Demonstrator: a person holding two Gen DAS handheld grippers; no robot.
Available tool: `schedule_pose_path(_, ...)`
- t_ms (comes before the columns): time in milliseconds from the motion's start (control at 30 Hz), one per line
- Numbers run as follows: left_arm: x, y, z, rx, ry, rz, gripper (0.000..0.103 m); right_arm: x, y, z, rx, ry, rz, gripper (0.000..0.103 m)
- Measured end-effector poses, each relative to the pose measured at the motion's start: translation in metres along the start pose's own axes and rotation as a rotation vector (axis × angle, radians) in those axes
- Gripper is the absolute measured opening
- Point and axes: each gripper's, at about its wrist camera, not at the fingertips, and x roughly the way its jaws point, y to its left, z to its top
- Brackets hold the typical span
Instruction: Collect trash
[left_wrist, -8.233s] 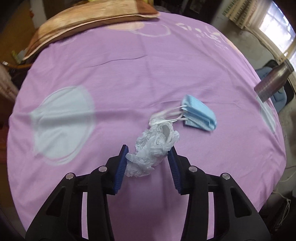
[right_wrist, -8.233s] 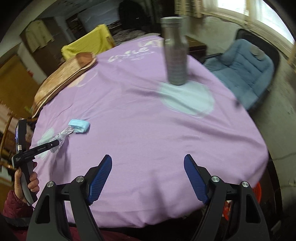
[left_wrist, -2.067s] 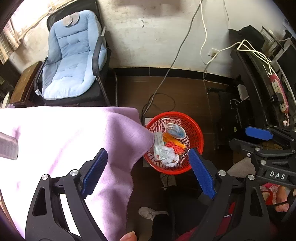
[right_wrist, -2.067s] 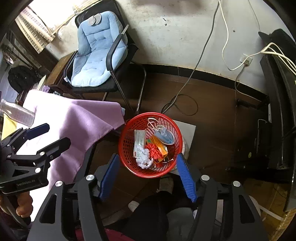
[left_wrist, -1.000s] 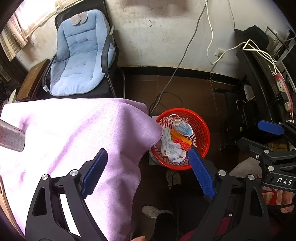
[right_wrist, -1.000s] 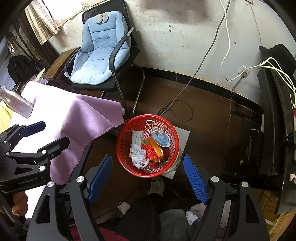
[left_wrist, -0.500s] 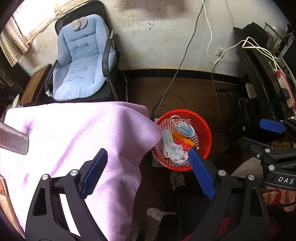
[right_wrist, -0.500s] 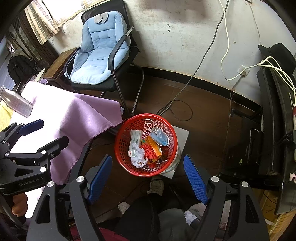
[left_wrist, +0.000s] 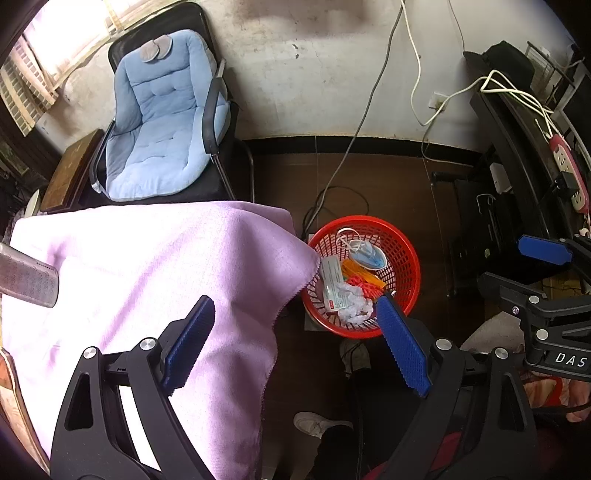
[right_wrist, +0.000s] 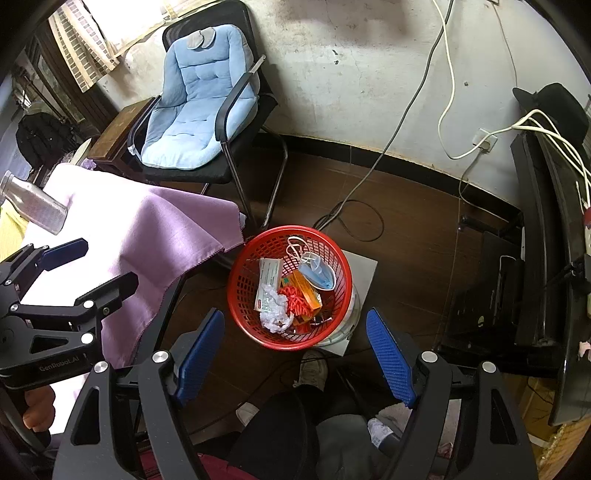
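Observation:
A red mesh basket (right_wrist: 240, 280) (left_wrist: 408, 273) stands on the brown floor beside the table's corner. Inside lie a blue face mask (right_wrist: 319, 275) (left_wrist: 367, 254), a crumpled white wad (right_wrist: 275, 314) (left_wrist: 354, 299), a white printed packet (right_wrist: 267, 277), an orange box (right_wrist: 306, 290) and red shreds. My right gripper (right_wrist: 295, 341) hangs high over the basket, open and empty. My left gripper (left_wrist: 295, 332) is open and empty too, over the edge of the purple tablecloth (left_wrist: 147, 280), with the basket by its right finger. Each gripper shows in the other's view.
A black chair with a light-blue cushion (right_wrist: 199, 96) stands against the wall behind the table. A metal bottle (right_wrist: 33, 205) stands on the cloth at the left. Cables (right_wrist: 369, 173) run down the wall and across the floor. Dark furniture (right_wrist: 546, 258) fills the right side. The person's legs and shoes (right_wrist: 314, 369) are below.
Over the last second only a slight shift of view in both cameras. Eight seconds ago the white wad and the mask lay on the table; now they lie in the basket.

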Motion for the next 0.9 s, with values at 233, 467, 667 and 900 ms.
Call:
schedule_pose_path(233, -0.003, -0.003, -0.002, 0.004, -0.004, 0.004, 0.086, -0.003, -0.001, -0.003, -0.002, -0.007, 0.005, 0.078)
schedule_pose_path(467, -0.009, -0.009, -0.004, 0.007, -0.011, 0.012, 0.086, -0.009, -0.001, -0.006, -0.003, -0.018, 0.01, 0.078)
schedule_pose_path(667, -0.012, -0.012, -0.005, 0.01, -0.008, 0.012, 0.088, -0.011, -0.002, -0.009, 0.002, -0.024, 0.019, 0.078)
schedule_pose_path(900, -0.018, -0.011, -0.009, 0.002, -0.015, 0.014, 0.089, -0.014, 0.0, -0.011, -0.003, -0.033, 0.025, 0.078)
